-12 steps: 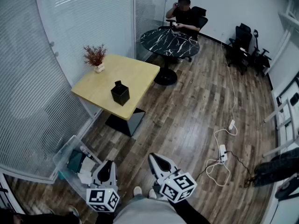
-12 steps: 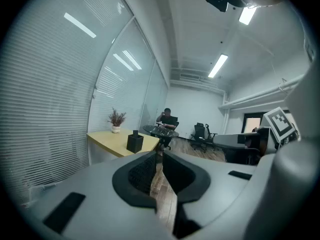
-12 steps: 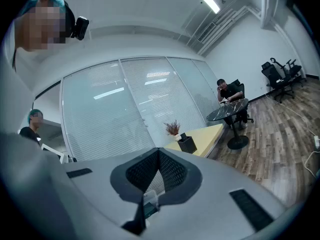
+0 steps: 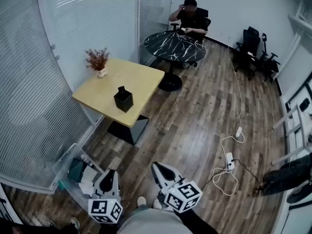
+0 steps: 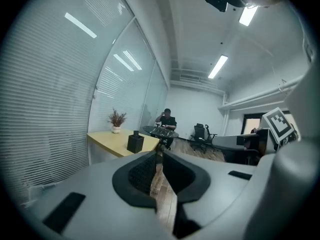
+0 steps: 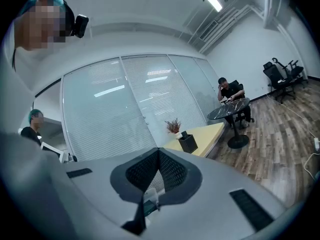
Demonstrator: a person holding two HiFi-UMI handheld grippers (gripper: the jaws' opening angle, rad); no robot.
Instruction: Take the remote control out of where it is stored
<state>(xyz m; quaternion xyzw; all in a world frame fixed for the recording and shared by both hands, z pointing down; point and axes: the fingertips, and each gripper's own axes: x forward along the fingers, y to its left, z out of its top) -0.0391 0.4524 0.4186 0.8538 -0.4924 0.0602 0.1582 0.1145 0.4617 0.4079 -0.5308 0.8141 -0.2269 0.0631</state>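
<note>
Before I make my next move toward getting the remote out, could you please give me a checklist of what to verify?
1. Grippers empty: ok; nothing sits between the jaws of the left gripper or the right gripper.
2. Jaws open for a grab: not ok; both are shut.
3. Remote in sight: cannot tell; something pokes out of the black box on the yellow table.
4. Box within reach: not ok; the table stands well ahead.
5. Way there: ok; the plastic bin lies to the left, the power strip to the right.
</note>
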